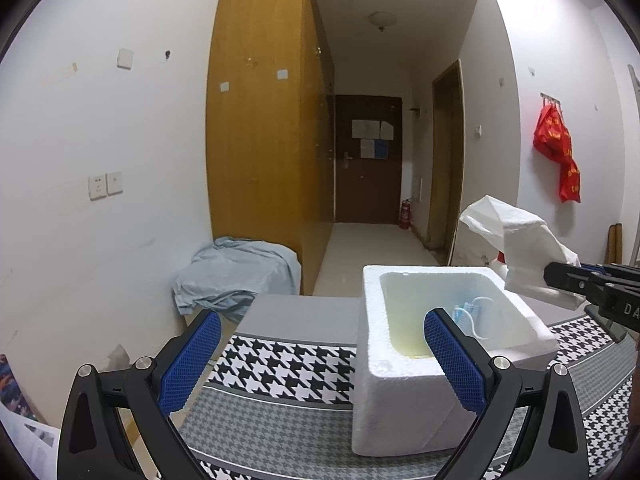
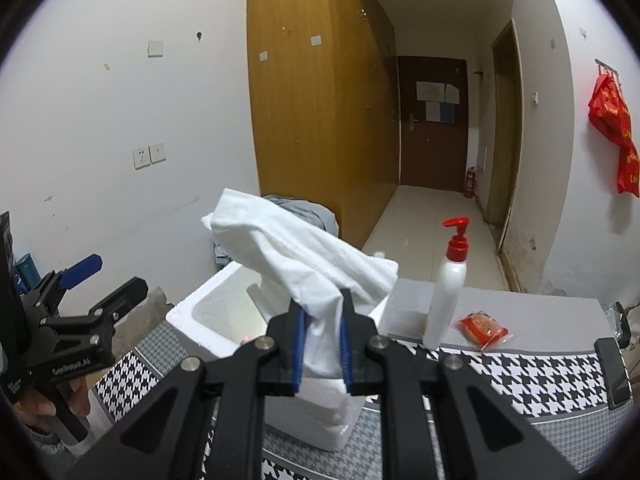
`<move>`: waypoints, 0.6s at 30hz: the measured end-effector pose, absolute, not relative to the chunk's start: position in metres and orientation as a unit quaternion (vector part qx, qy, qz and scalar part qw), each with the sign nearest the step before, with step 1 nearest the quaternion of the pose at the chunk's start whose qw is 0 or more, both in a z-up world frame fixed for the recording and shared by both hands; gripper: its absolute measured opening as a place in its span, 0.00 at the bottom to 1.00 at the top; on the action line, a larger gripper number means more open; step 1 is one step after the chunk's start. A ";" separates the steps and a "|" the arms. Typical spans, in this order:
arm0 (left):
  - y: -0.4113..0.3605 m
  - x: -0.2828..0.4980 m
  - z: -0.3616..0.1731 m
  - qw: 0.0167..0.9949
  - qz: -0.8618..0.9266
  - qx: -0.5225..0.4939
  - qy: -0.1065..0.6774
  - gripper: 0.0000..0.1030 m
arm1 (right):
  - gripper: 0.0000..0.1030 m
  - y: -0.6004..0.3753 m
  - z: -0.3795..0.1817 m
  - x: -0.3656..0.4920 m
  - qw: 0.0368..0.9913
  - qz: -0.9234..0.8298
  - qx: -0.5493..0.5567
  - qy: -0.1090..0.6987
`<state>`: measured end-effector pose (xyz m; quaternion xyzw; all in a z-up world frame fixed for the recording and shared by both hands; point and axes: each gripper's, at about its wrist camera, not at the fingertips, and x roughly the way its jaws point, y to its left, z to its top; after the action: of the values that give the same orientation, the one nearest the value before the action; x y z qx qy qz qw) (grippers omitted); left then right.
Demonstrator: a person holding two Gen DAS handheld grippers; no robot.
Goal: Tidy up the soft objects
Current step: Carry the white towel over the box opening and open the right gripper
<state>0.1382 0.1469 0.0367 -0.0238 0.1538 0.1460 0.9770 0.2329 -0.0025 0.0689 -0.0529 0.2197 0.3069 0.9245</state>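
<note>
A tall wooden wardrobe stands against the white wall, with a dark door at the end of the corridor beyond it. In front lies a surface covered with a houndstooth cloth, black-and-white checks bordered by finer grey ones. At its far left corner sits a crumpled pale blue sheet.

On the cloth stands a white foam box, open at the top, with something pale blue and white lying inside near its far right corner; too small to tell what it is.

The left gripper hangs just in front of the box with its jaws spread wide and nothing between the blue pads; its right finger overlaps the box's near rim in the left wrist view.

The right gripper has its jaws drawn narrow, clamped on the lower end of a white cloth. The cloth rises out of the pads and fans up and to the left, its loose upper end held in the air over the open box. In the left wrist view the same cloth sits above the box's right rim, pinched at its right edge.

To the right of the box, on the grey strip, stand a white pump bottle with a red pump and, just beside it, a small red packet.
</note>
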 end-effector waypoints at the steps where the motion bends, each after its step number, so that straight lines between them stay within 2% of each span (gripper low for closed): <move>1: 0.148 0.138 0.036 0.977 0.148 -0.025 0.154 0.99 | 0.18 -0.001 0.069 0.233 0.924 0.306 -0.054 0.220; 15: 0.166 0.133 0.026 0.975 0.156 -0.029 0.157 0.99 | 0.18 0.026 0.056 0.258 0.915 0.305 -0.065 0.256; 17: 0.166 0.133 0.025 0.975 0.155 -0.029 0.158 0.99 | 0.21 0.029 0.054 0.262 0.913 0.309 -0.064 0.261; 18: 0.167 0.134 0.024 0.975 0.155 -0.029 0.158 0.99 | 0.26 0.031 0.053 0.263 0.912 0.309 -0.064 0.263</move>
<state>0.1338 0.1665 0.0245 -0.0290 0.1584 0.1547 0.9748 0.2631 0.0308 0.0529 -0.0644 0.2627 0.3094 0.9117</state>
